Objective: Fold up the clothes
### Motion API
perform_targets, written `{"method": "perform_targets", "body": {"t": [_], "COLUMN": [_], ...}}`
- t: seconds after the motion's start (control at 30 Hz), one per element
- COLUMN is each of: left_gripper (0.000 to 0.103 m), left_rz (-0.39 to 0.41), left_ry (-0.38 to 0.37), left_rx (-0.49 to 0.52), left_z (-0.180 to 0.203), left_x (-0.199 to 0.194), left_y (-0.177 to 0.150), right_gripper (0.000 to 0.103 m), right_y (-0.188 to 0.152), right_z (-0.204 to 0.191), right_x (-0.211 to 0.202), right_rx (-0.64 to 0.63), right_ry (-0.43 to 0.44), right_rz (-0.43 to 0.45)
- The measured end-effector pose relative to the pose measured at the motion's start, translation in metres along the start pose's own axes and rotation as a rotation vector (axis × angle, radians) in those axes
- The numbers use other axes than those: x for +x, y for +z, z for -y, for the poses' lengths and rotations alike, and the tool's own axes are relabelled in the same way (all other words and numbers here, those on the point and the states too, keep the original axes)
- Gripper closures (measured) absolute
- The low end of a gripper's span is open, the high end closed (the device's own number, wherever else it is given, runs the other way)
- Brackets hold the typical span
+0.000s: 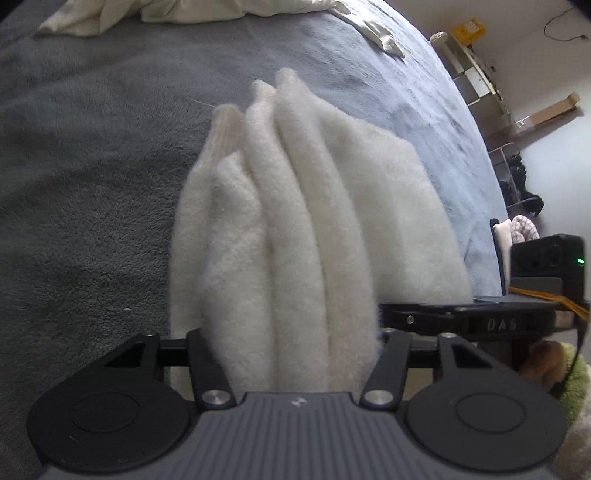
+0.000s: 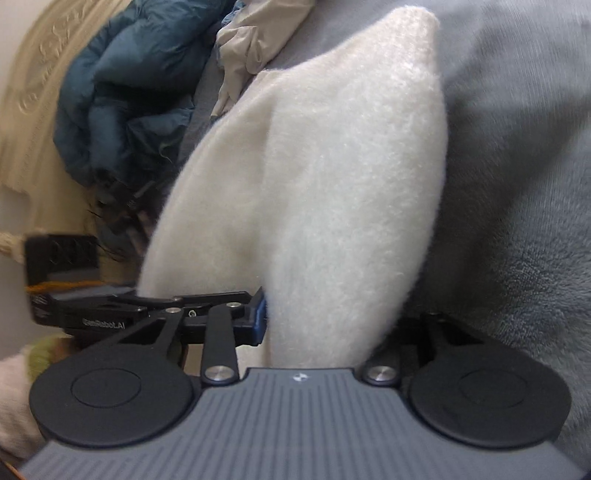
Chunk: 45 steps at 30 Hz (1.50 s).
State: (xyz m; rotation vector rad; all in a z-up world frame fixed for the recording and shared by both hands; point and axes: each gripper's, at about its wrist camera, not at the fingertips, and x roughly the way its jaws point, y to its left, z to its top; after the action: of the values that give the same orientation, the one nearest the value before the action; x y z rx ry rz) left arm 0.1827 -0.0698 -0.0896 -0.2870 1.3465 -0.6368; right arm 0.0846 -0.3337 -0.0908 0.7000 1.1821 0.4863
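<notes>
- A white fleece garment (image 1: 295, 221), bunched into long soft folds, hangs over a grey plush blanket (image 1: 92, 184) that covers the bed.
- Left gripper (image 1: 286, 332): its jaws are clamped on a thick bundle of the fleece — several ridges of fabric fill the whole gap between the black linkage arms, and the cloth fans away from them toward the far side of the bed.
- Right gripper (image 2: 325, 332): jaws likewise pinched on the same garment (image 2: 332, 184), one broad fold rising from between them to a rounded, ribbed end near the top of the right wrist view.
- The two tools sit just beside each other — each shows at the edge of the other's view, the left one's blue pad (image 2: 258, 314) pressed against the fleece.
- Cream-coloured clothes (image 1: 184, 11) lie crumpled at the far edge of the blanket in the left view.
- A dark teal padded jacket (image 2: 129, 92) is heaped at the bedside in the right view, with a pale beige garment (image 2: 255, 40) next to it.
- A white shelf unit (image 1: 476, 77) stands along the wall beyond the bed.
</notes>
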Motion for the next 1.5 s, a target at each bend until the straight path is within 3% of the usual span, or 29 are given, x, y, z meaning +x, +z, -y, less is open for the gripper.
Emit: {"method": "perform_targets", "body": {"t": [0.37,0.57,0.77,1.0,1.23,1.5], "left_gripper": [0.050,0.050,0.050,0.050,0.050,0.051], "left_rz": [0.009,-0.011,-0.023,0.013,0.050,-0.032], "left_ry": [-0.004,-0.029,-0.055,-0.086,-0.161,-0.275], "left_rx": [0.019,0.044,0.120,0.200,0.188,0.247], "left_z": [0.039,0.081,0.155,0.278,0.384,0.466], "left_x": [-0.029,-0.040,-0.053,-0.057,-0.023,0.025], "left_y": [-0.019,-0.020,-0.011,-0.006,-0.011,0.016], "right_gripper": [0.070,0.070,0.070,0.070,0.070,0.070], "right_y": [-0.018,-0.027,-0.038,-0.050,-0.046,-0.047], "right_z": [-0.013,-0.031,-0.038,-0.024,0.014,0.043], "right_x": [-0.051,-0.090,-0.160,-0.281,-0.392,-0.466], "right_rx": [-0.037,-0.038,-0.014,0.001,-0.048,-0.003], "right_ry": [-0.088,-0.126,-0.154,-0.164,-0.219,-0.323], "right_rz": [0.012,0.045,0.119,0.248,0.294,0.362]}}
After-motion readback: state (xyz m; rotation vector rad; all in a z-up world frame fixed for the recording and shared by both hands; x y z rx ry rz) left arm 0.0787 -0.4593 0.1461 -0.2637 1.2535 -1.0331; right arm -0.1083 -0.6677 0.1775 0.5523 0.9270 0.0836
